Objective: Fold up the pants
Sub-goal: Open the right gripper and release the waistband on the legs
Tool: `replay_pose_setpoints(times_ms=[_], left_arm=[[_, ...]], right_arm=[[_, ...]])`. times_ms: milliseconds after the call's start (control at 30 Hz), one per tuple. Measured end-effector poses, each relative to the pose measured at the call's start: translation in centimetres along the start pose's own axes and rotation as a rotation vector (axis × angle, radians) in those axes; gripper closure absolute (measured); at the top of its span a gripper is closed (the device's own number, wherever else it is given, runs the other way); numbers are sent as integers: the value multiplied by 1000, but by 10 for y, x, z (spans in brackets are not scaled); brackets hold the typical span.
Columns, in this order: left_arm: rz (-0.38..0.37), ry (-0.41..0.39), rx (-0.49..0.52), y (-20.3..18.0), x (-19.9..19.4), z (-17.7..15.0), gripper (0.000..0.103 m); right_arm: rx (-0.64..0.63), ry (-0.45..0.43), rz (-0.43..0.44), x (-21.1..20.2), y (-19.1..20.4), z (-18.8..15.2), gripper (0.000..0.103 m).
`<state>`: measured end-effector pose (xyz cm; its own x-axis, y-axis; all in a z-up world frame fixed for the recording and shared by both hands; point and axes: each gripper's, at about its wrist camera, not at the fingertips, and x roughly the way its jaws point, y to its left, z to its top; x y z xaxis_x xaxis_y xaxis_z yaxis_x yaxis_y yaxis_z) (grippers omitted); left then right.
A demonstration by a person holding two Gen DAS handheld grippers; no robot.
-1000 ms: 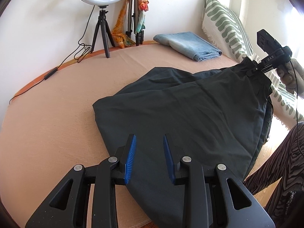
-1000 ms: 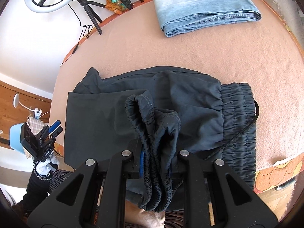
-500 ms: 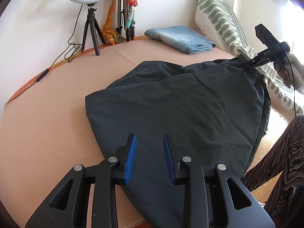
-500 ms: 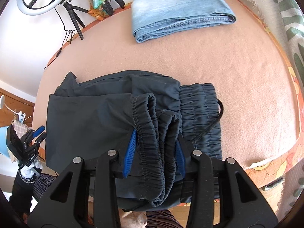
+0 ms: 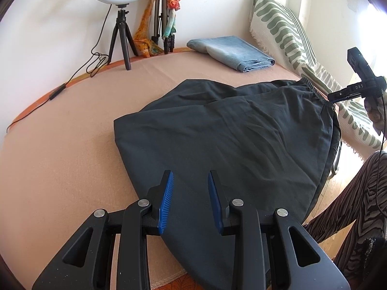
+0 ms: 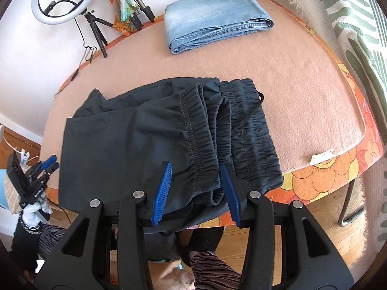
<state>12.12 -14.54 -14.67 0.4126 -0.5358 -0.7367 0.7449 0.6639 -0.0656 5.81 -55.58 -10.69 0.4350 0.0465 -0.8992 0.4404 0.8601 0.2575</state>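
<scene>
Right wrist: two hand-held grippers, left (image 5: pixel 189 199) and right (image 6: pixel 196 191), spread; one black pants (image 6: pixel 125 142)

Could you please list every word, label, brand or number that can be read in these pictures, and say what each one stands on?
"DAS": white letters on the black body of the right gripper, seen from the left wrist view.
White tag sewn at the edge of the pink blanket: no print can be made out.
Left gripper body, in the right wrist view: faint white marking, too small to read.
The dark pants and folded jeans show no text.
</scene>
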Motion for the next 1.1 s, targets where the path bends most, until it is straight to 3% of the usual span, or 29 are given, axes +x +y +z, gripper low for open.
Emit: replay_pose_setpoints(times_ms=[133, 200, 400, 500, 600, 667, 767, 867, 1100], left_arm=[[4, -6, -5, 0, -3, 0, 75], [8, -7, -7, 1, -4, -1, 75], [16, -14, -18, 4, -7, 1, 75], [21, -23, -34, 9, -11, 1, 75], [12, -21, -81, 18, -14, -1, 75], [7, -12, -106, 23, -17, -5, 75], [9, -8, -133, 26, -24, -15, 75], [4, 7, -169, 28, -29, -26, 75], [-31, 64, -279, 31, -26, -54, 75]], right_arm=[[16, 22, -25, 11, -4, -5, 60], [8, 35, -22, 15, -3, -8, 78], [28, 8, 17, -1, -3, -14, 93], [59, 5, 53, -15, -10, -17, 93], [6, 0, -52, -16, -8, -21, 92], [15, 5, -32, -14, -9, -20, 91], [15, -60, -46, -21, -3, -15, 88], [-59, -110, -52, -26, 20, -10, 88], [-283, -104, 72, -5, 112, -3, 75]])
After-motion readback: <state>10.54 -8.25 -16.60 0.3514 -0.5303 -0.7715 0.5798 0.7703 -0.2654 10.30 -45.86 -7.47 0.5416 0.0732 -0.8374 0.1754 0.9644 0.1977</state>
